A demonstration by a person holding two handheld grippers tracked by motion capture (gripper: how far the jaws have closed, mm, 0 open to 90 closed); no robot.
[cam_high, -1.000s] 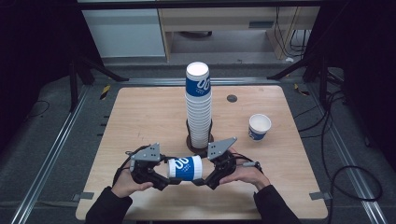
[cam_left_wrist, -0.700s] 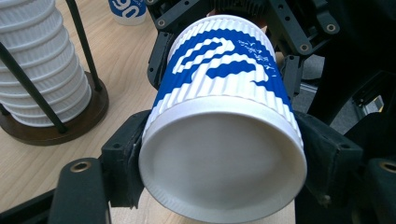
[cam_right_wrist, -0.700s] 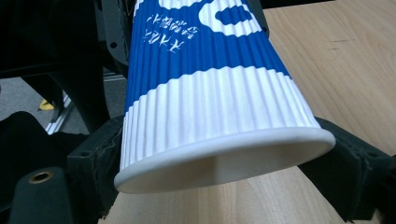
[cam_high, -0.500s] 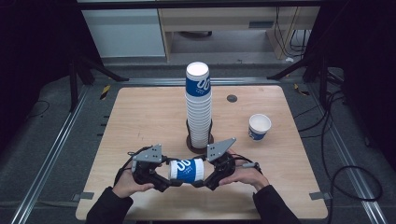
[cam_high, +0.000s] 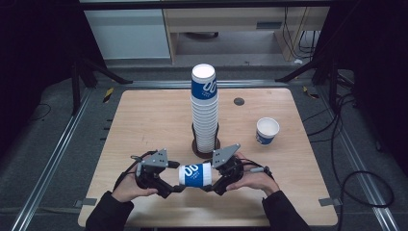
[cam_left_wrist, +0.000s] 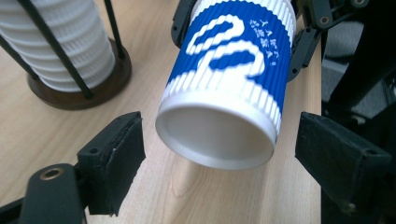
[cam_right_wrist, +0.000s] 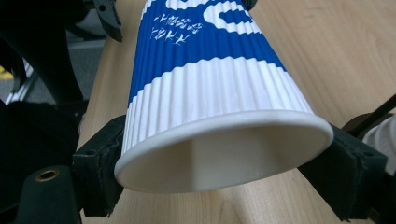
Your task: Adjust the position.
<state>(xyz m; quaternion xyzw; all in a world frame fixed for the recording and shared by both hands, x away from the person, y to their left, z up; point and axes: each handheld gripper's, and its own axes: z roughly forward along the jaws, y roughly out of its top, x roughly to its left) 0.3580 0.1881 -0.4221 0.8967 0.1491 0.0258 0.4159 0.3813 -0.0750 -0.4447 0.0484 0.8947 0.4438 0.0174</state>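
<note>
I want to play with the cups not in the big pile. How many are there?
2. One cup lies sideways between the two grippers at the table's near edge. The other cup stands alone on the right. The tall stack may hide others.

The desk [cam_high: 144, 125] is a light wooden top with rounded corners, set on a dark frame above grey floor. Near its middle stands a round dark brown base [cam_high: 206, 148] with thin black upright rods, and in it a tall stack of ribbed white paper cups [cam_high: 205, 113], the topmost banded in blue. To the right, well apart from the stack, a single blue-and-white cup [cam_high: 267, 131] stands upright with its mouth open. Behind that, close to the far edge, a small dark round disc [cam_high: 238, 101] sits in the wood. The left half of the top is bare grain.
</note>
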